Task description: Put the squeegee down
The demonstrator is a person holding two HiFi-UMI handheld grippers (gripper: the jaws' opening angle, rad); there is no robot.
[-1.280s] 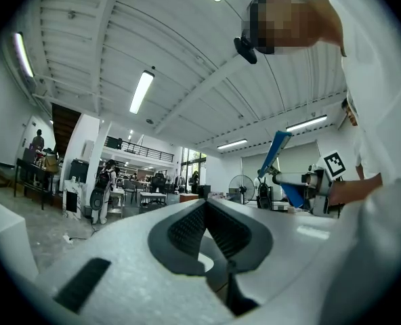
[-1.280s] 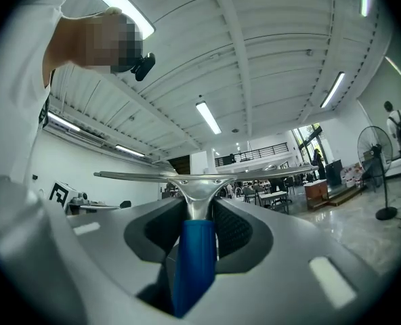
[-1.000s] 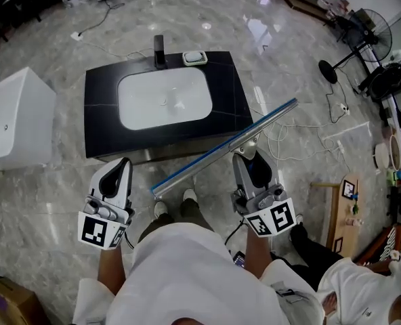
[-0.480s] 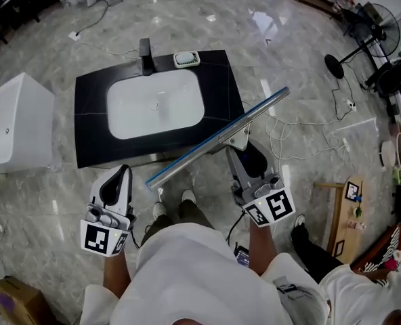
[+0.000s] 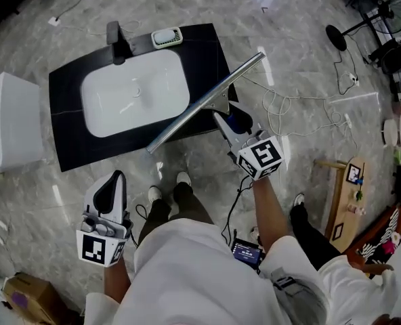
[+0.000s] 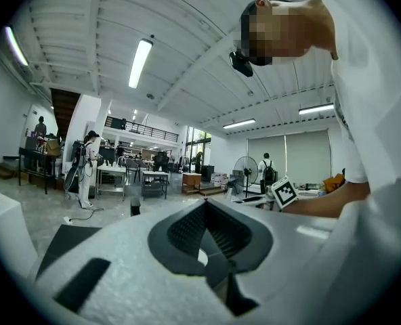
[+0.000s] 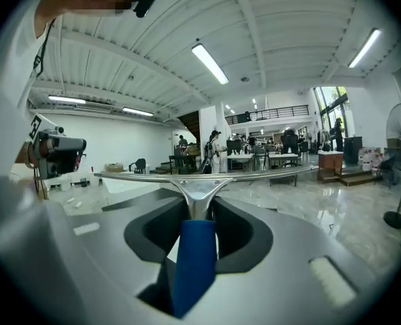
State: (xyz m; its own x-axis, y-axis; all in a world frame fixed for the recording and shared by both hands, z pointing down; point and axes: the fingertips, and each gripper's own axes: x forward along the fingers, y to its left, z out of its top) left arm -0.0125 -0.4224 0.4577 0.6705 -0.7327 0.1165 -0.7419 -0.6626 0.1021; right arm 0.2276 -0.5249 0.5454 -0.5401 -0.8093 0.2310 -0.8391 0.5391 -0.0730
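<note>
The squeegee (image 5: 204, 102) is a long metal blade on a blue handle (image 5: 238, 120). It hangs slanted over the front right corner of the black sink counter (image 5: 65, 141), which has a white basin. My right gripper (image 5: 233, 122) is shut on the blue handle. In the right gripper view the handle (image 7: 195, 263) stands between the jaws, with the blade (image 7: 255, 175) level across the front. My left gripper (image 5: 117, 176) is low at the left above the floor, shut and empty; its jaws meet at the tip (image 6: 206, 205).
A faucet (image 5: 116, 36) and a small white dish (image 5: 166, 37) sit at the counter's back edge. A white box (image 5: 7, 124) stands left. Cables (image 5: 282, 114) lie on the marble floor right. A wooden stand (image 5: 346, 195) and another person (image 5: 349, 283) are at lower right.
My right gripper has carried the squeegee forward, from over the floor to over the counter's front right corner. The left gripper has dropped back toward me.
</note>
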